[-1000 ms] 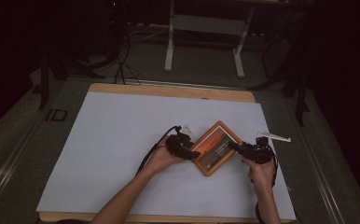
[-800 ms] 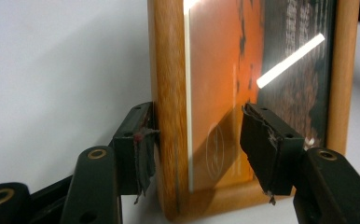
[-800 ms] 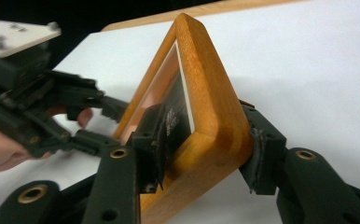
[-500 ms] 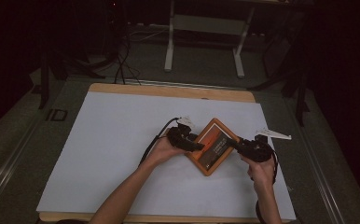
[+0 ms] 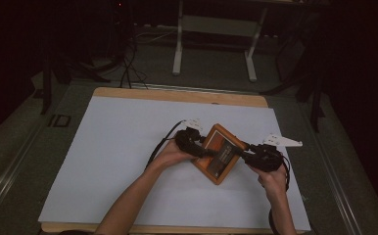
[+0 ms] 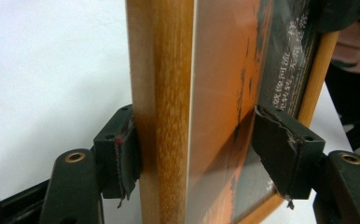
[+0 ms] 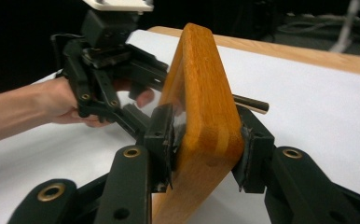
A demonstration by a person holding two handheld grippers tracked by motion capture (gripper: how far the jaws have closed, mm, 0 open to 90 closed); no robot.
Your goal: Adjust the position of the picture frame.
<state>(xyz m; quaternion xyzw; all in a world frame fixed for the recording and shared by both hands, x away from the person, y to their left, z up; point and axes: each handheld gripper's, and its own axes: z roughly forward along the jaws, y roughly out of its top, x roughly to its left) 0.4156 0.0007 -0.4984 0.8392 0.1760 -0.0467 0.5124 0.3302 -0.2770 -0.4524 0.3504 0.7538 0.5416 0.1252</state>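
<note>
A wooden picture frame (image 5: pixel 220 152) with an orange and dark print is held over the white table top (image 5: pixel 113 152), right of centre. My left gripper (image 5: pixel 204 151) grips its left side and my right gripper (image 5: pixel 246 152) its right side. In the left gripper view the frame (image 6: pixel 169 93) stands edge-on, with one pad (image 6: pixel 122 154) on the wood and the other on the printed face. In the right gripper view my right gripper (image 7: pixel 206 144) is shut across the frame's rounded wooden edge (image 7: pixel 201 84), and the left gripper (image 7: pixel 108 70) and its hand hold the far side.
A white sheet covers the table, leaving a wooden rim (image 5: pixel 177 95) bare at the back. Beyond it a light metal stand (image 5: pixel 214 39) and cables (image 5: pixel 128 63) occupy the dark floor. A short dark rod (image 7: pixel 250 103) pokes out behind the frame.
The left hand has moved slightly up and away over the frame's left side, and the frame has shifted a little left with it. The right hand has barely moved.
</note>
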